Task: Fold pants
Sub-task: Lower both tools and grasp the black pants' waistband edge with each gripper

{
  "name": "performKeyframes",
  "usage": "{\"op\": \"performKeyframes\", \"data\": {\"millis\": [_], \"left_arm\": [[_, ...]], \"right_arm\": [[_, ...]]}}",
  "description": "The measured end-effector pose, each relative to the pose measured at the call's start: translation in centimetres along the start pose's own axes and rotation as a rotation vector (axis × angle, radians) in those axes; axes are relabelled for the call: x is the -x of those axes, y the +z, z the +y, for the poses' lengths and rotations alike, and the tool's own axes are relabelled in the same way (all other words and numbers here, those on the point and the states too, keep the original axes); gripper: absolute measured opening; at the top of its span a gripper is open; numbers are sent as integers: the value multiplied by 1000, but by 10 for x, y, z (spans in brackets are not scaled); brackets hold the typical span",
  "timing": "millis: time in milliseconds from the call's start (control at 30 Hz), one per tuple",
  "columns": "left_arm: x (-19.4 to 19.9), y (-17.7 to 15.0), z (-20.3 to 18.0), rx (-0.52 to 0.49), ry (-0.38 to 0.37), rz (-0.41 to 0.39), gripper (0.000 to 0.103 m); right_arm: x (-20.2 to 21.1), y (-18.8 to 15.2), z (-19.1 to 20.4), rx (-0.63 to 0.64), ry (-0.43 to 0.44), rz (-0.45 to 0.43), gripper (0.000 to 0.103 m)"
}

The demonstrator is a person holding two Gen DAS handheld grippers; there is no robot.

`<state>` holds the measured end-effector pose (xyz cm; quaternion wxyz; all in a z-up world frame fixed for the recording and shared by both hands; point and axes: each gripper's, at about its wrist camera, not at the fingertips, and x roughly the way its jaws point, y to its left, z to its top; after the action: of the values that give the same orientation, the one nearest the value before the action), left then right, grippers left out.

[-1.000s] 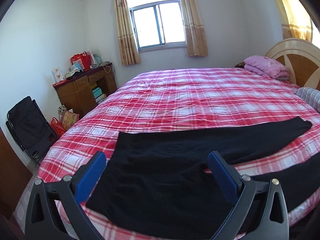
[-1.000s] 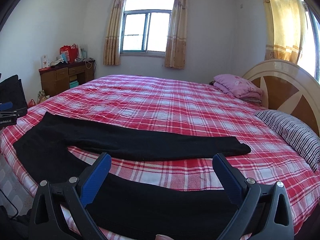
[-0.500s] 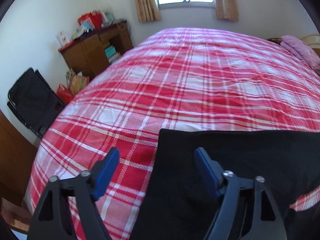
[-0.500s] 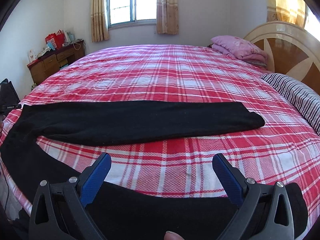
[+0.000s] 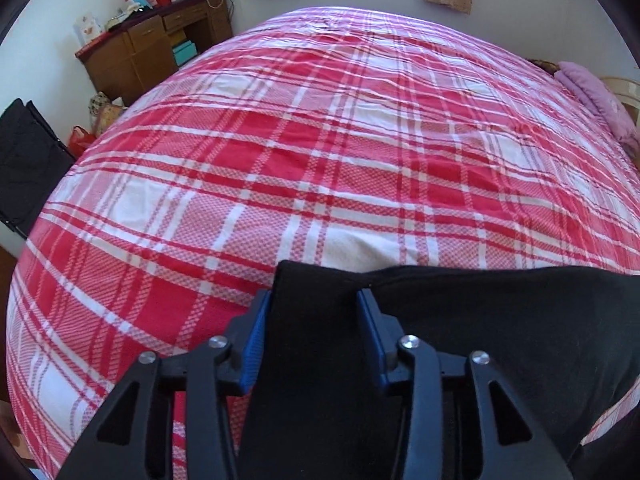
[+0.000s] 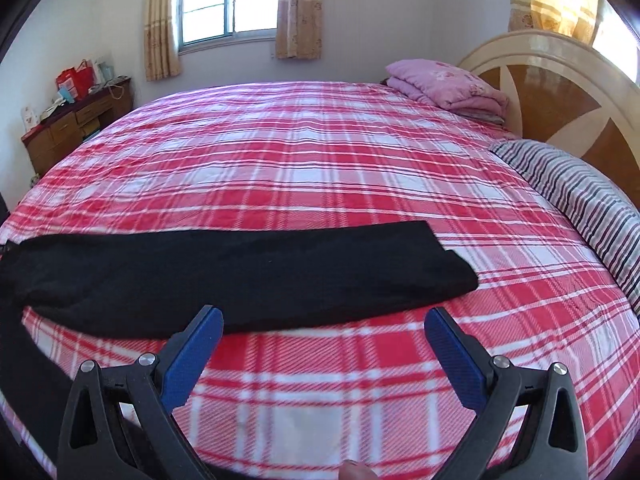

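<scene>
Black pants lie flat on the red plaid bed. In the left wrist view my left gripper straddles the pants' near-left corner. Its jaws are closing, the fabric lies between the blue pads, and a small crease starts at the right pad. In the right wrist view one pant leg stretches across the bed just ahead of my right gripper. That gripper stands open over bare bedspread with nothing between its fingers. The other leg shows as a dark strip at the lower left.
A striped pillow and a folded pink blanket lie by the headboard on the right. A wooden desk with clutter and a black folding chair stand left of the bed.
My left gripper came down over the pants' corner and its jaws narrowed around the fabric. The right gripper moved forward and lower, past the near leg toward the far one, still open.
</scene>
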<state>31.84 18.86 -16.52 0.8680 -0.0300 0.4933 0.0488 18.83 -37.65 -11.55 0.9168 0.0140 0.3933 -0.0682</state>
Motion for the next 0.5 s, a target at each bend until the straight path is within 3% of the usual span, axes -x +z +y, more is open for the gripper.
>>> {"op": "performKeyframes", "data": {"millis": [67, 133, 200, 267, 400, 500], "left_arm": [[-2, 0, -1, -12, -10, 0, 44], [0, 1, -2, -21, -34, 7, 34], [3, 3, -3, -27, -68, 1, 18], [5, 2, -6, -39, -71, -12, 15], [3, -1, -16, -98, -27, -36, 14], [3, 1, -12, -94, -46, -39, 14]], "right_arm": [[-10, 8, -14, -26, -1, 20, 101], [-20, 14, -30, -51, -11, 36, 91], [-32, 20, -43, -60, -28, 64, 79], [-46, 26, -56, -75, -38, 93, 74], [-68, 36, -78, -94, -61, 127, 74], [-87, 45, -91, -94, -85, 151, 74]]}}
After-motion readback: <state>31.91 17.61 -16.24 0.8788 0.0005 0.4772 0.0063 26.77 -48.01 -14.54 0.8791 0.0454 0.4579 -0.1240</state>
